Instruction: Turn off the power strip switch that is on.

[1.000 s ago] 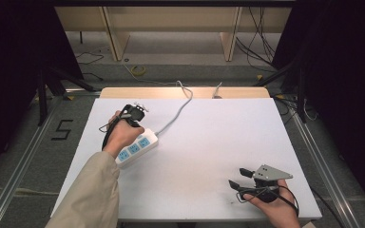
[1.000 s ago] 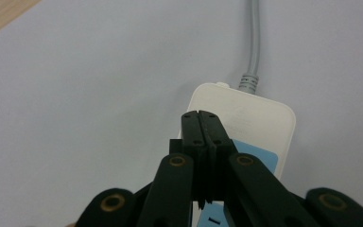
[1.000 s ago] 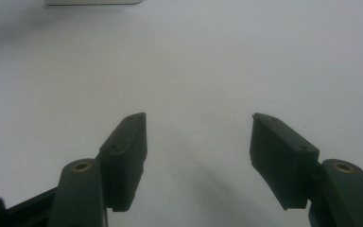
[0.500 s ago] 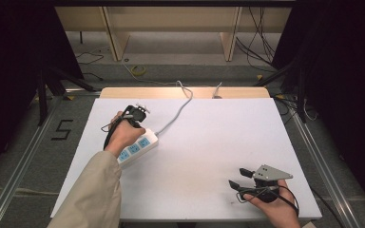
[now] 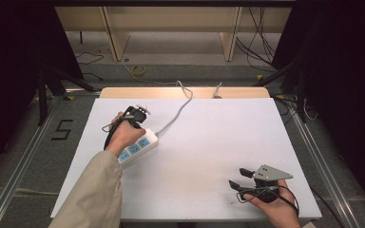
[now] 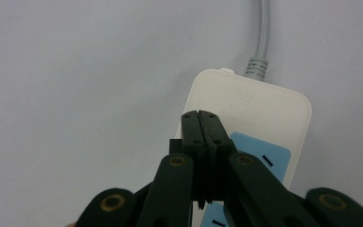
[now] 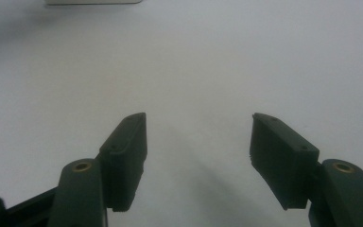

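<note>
strip (image 5: 135, 148): rigid, light, cord (image 5: 178, 111) drags; we'd grip its sides
L gripper (image 6: 201, 124): jaws pressed together over strip
R gripper (image 7: 198, 142): jaws spread, near-right counter (image 5: 209, 142)

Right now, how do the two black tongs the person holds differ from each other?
The left black tongs are pressed shut above the white power strip with blue sockets; the right black tongs gape open over bare white table. The left pair sits at the table's far left, the right pair near its front right corner. Both are black, two-jawed and hand-held.
</note>
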Motion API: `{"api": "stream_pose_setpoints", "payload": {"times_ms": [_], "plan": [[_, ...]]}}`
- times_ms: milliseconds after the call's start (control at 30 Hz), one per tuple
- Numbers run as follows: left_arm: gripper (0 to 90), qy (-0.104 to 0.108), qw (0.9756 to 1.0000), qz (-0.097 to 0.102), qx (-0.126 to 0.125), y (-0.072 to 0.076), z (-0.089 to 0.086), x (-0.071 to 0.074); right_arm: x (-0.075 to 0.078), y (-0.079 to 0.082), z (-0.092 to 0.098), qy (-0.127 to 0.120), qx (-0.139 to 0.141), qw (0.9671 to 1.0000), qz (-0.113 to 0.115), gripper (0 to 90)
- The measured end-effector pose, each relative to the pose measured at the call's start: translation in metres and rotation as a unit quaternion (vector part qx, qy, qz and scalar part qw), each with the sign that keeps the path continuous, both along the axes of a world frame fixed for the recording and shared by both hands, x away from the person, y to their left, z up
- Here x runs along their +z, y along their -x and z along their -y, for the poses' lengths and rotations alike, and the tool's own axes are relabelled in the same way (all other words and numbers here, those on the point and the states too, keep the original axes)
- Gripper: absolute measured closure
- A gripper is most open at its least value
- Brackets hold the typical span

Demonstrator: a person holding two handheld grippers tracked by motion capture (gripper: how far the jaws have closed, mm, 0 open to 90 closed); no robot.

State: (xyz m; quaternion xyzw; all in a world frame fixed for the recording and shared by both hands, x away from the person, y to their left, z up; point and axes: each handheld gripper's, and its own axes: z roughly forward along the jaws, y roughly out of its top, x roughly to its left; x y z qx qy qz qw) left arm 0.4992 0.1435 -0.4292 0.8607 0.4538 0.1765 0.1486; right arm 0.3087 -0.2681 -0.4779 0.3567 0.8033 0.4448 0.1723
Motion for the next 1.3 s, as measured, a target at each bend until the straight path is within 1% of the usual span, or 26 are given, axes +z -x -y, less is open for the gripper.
{"api": "stream_pose_setpoints", "payload": {"times_ms": [700,1300], "plan": [[89.7,-0.012,0.9999,-0.010,-0.001,-0.0021,0.0002,-0.0080,-0.0001,0.0000,0.0004,0.001,0.000,1.0000,-0.002,38.3],[89.7,-0.018,0.9998,-0.008,0.000,-0.0024,-0.0001,-0.0094,-0.0002,0.0000,0.0002,0.003,0.002,1.0000,-0.001,38.3]]}}
